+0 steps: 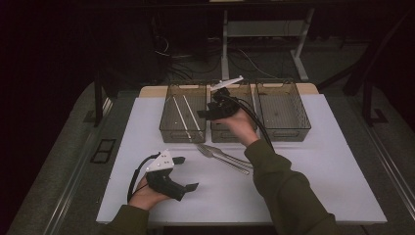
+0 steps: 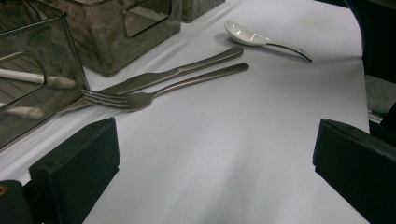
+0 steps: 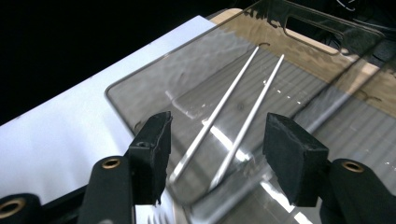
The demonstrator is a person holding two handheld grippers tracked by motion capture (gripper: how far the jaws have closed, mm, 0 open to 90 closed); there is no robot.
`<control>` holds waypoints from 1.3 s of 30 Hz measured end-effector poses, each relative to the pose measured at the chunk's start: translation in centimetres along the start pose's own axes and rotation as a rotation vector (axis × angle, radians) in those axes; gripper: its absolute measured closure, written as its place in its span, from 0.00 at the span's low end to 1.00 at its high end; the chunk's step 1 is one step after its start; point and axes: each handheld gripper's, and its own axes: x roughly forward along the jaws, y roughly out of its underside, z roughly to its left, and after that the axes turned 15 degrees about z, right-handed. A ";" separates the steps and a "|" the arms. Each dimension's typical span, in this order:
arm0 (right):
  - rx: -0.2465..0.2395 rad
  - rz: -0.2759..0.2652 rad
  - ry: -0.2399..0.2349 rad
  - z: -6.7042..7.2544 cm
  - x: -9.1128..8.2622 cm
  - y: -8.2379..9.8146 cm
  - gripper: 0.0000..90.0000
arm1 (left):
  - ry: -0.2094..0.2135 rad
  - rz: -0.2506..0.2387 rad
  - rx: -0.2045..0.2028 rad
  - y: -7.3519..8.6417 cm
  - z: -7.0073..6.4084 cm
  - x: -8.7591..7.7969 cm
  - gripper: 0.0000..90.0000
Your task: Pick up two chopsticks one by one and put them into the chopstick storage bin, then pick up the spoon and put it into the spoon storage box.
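Two white chopsticks [image 1: 186,115] [image 3: 252,113] lie side by side in the left clear bin [image 1: 182,136]. My right gripper [image 1: 208,111] [image 3: 219,130] hangs open above that bin's right side with nothing between its jaws; the chopsticks lie below the gap. A fork [image 1: 210,152] [image 2: 140,99] and a knife [image 1: 230,155] [image 2: 177,72] lie together on the white mat in front of the bins. A white-bowled spoon [image 2: 243,33] lies beyond them. My left gripper [image 1: 187,173] [image 2: 217,154] rests low at the mat's front left, open wide and holding nothing, its jaws pointing toward the cutlery.
Three clear bins stand in a row at the back of the mat; the middle bin [image 1: 230,134] is partly hidden by my right hand, and the right bin [image 1: 284,110] looks bare inside. The white mat [image 1: 303,171] covers the table. A dark floor with cables lies beyond.
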 end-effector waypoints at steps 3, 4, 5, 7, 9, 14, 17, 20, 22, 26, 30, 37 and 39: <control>-0.007 -0.010 -0.008 -0.3 -1.4 1.5 0.43 | 0.003 -0.004 -0.007 0.0 0.0 0.0 0.00; -0.003 -0.015 -0.014 -0.4 -1.9 1.9 0.42 | 0.002 0.002 -0.007 0.1 0.0 -0.1 0.00; -0.003 -0.026 -0.016 -0.5 -2.5 2.4 0.42 | 0.003 -0.002 -0.010 0.1 0.0 0.0 0.00; -0.003 -0.037 -0.020 -0.6 -3.6 3.4 0.41 | 0.003 -0.002 -0.009 0.0 0.0 -0.1 0.00; -0.002 -0.056 -0.023 -0.7 -4.7 4.4 0.41 | 0.003 0.002 -0.010 0.1 0.0 0.0 0.00; -0.009 -0.074 -0.030 -1.2 -6.9 7.2 0.40 | -0.004 0.005 -0.009 0.1 0.0 0.0 0.00; -0.002 -0.082 -0.026 -1.4 -8.0 8.9 0.40 | -0.004 0.002 -0.015 0.1 0.1 0.0 0.00; 0.007 -0.093 -0.021 -1.5 -9.1 10.7 0.42 | -0.007 0.008 -0.013 0.1 0.0 0.0 0.00; 0.004 -0.089 -0.011 -1.5 -9.7 11.8 0.43 | -0.009 0.008 -0.009 0.1 0.0 0.0 0.00; 0.008 -0.061 -0.008 -1.5 -10.3 14.1 0.48 | -0.007 0.008 -0.017 0.1 0.0 0.1 0.00; 0.007 -0.034 -0.002 -1.3 -10.4 16.5 0.55 | -0.008 0.009 -0.015 0.1 0.1 0.1 0.00; 0.011 0.000 0.000 -0.5 -10.8 19.7 0.73 | -0.014 0.015 -0.021 0.1 -0.1 0.1 0.00; 0.008 0.013 0.008 -0.2 -10.8 20.6 0.80 | -0.015 0.011 -0.017 0.1 -0.1 0.1 0.00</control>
